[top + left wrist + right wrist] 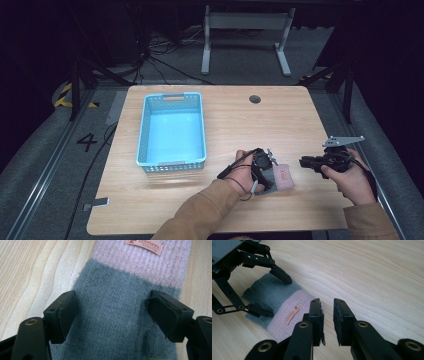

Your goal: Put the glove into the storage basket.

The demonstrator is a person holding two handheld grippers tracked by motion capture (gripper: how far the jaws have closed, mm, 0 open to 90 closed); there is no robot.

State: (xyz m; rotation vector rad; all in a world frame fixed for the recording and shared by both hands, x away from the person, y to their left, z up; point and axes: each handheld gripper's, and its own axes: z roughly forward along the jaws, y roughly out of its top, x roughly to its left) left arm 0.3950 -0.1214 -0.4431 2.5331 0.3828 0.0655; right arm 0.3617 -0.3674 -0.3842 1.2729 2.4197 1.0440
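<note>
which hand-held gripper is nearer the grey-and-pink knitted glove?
Left. The left hand-held gripper straddles the grey-and-pink knitted glove, jaws open either side. The right hand-held gripper sits beside its pink cuff.

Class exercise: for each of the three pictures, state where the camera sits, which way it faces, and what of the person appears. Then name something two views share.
High view: above the person's side, facing forward and down on the wooden table; forearms and both hands show.
Left gripper view: rides the left gripper, looking down onto the grey-and-pink knitted glove; open jaws straddle it.
Right gripper view: rides the right gripper, facing the glove; narrow gap between jaws.
Shared: the glove's orange label.
</note>
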